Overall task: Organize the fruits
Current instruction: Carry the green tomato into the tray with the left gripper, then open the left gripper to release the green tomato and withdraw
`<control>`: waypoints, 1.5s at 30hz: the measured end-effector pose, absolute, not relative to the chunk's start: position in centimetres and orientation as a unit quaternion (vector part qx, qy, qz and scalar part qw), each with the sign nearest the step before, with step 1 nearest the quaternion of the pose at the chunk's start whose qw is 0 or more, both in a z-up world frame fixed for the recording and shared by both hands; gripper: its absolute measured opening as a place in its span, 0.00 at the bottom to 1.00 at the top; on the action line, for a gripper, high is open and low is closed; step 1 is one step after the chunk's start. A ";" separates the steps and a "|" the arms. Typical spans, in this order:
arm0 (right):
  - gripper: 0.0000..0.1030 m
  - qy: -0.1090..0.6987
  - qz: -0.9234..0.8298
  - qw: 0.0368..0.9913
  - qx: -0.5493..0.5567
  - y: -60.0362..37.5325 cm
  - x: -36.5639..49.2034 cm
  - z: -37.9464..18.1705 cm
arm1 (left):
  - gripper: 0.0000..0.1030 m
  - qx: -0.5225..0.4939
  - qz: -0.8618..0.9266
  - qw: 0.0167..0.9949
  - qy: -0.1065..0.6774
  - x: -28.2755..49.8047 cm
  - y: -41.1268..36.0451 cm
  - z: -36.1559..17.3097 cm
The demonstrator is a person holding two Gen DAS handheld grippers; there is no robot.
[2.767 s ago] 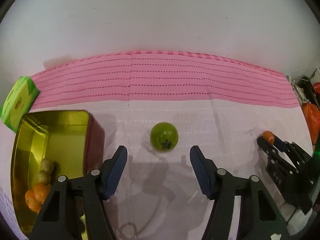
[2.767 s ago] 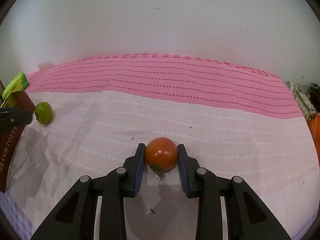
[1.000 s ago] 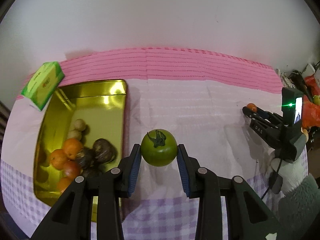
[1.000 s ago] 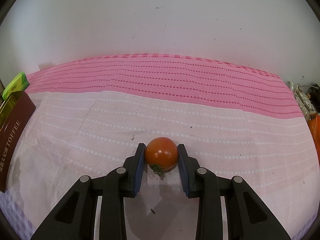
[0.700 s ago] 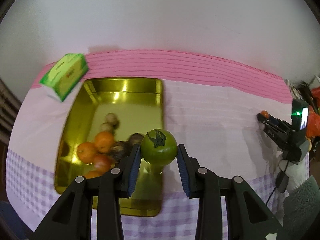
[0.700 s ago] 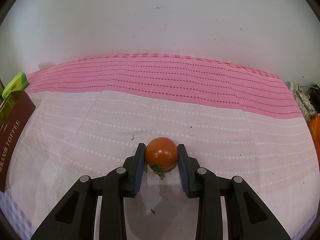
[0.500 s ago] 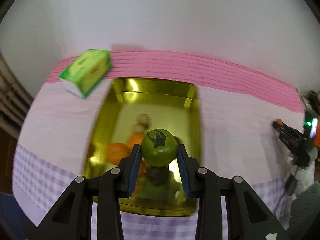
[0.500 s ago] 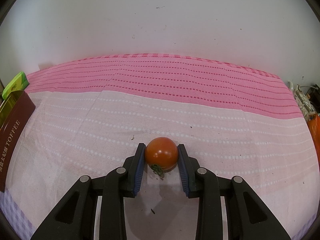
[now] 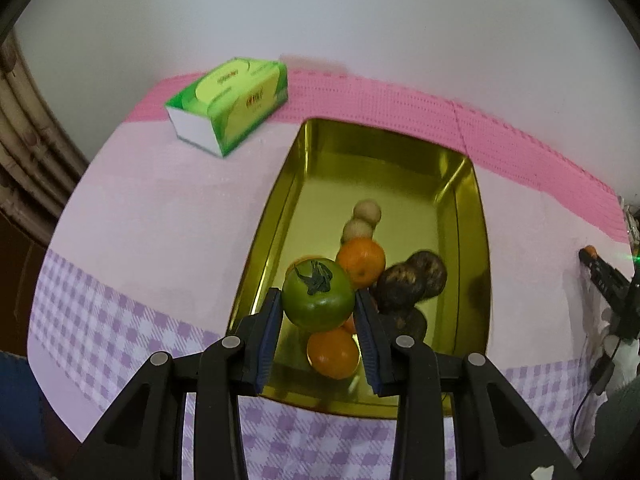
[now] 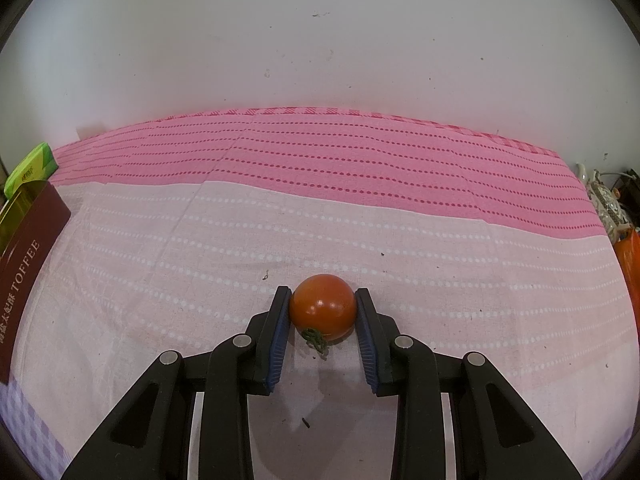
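- Carrying the green tomato (image 9: 318, 295) leftward, the left claw (image 9: 318, 312) is now hanging over the gold tin (image 9: 466, 216), gripping it above oranges (image 9: 333, 353).
- Right claw (image 10: 322, 320) is clamping the red tomato (image 10: 322, 307) on the pink-clothed worktop (image 10: 360, 184).
- White wall (image 10: 320, 40) is backing everything.

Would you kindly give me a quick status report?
Left hand-held gripper shut on green tomato, above gold tin. Right hand-held gripper shut on red tomato. Fruit crowds tin's near end.
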State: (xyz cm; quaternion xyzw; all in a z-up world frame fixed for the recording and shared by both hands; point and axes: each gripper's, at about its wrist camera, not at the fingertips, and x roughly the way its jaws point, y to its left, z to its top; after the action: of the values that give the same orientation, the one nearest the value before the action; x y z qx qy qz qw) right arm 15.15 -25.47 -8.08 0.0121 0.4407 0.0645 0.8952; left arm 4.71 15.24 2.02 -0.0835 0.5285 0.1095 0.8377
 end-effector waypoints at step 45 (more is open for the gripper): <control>0.32 0.441 0.064 0.895 0.010 -25.5 15.2 -8.1 | 0.38 -0.091 0.132 0.820 0.550 4.3 16.6 -1.3</control>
State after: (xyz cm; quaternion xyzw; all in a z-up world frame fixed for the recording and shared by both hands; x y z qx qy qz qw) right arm 15.20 -25.51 -8.15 0.0100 0.4407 0.0645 0.8953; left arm 4.27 16.58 -1.29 -0.0913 0.5495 0.1324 0.8198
